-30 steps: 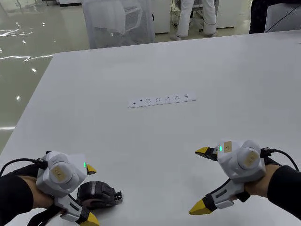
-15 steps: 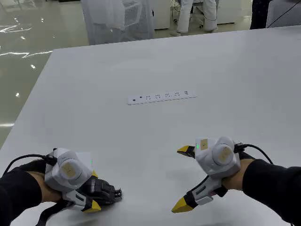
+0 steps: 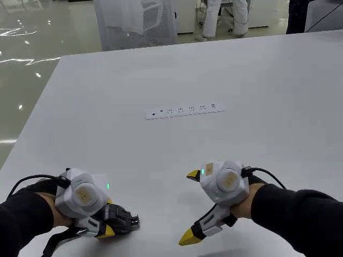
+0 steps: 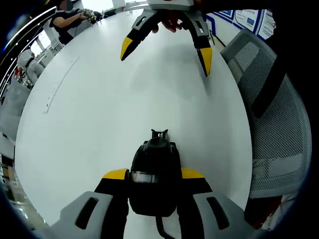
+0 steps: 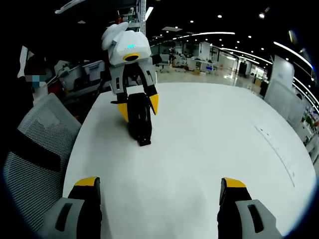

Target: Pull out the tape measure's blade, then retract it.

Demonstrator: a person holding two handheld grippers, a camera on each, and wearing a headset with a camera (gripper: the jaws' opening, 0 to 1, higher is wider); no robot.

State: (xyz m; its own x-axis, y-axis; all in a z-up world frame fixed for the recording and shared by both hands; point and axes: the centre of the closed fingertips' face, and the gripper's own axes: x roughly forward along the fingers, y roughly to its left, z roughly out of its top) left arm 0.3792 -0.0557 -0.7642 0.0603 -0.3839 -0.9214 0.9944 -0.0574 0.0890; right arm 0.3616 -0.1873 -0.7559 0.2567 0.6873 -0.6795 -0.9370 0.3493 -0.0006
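Note:
A black tape measure (image 3: 120, 219) lies on the white table (image 3: 214, 69) near its front left corner. My left gripper (image 3: 109, 218) is shut on its case. In the left gripper view the case (image 4: 155, 172) sits between the yellow fingertips (image 4: 115, 174), and the blade's end hook (image 4: 159, 133) points away from the jaws. No blade is drawn out. My right gripper (image 3: 191, 206) hovers open to the right of the tape, its jaws wide and aimed at it. The right gripper view shows the tape measure (image 5: 138, 117) straight ahead, held by the left gripper (image 5: 139, 107), well beyond the right gripper (image 5: 159, 184).
A white power strip (image 3: 185, 111) lies flat in the table's middle. A grey mesh chair (image 4: 279, 124) stands at the near edge behind me. The table's left edge (image 3: 32, 123) drops to a glossy floor. People stand beyond the far edge.
My left gripper has gone from open around the tape measure to shut on it. My right gripper has moved left, closer to the tape, still open.

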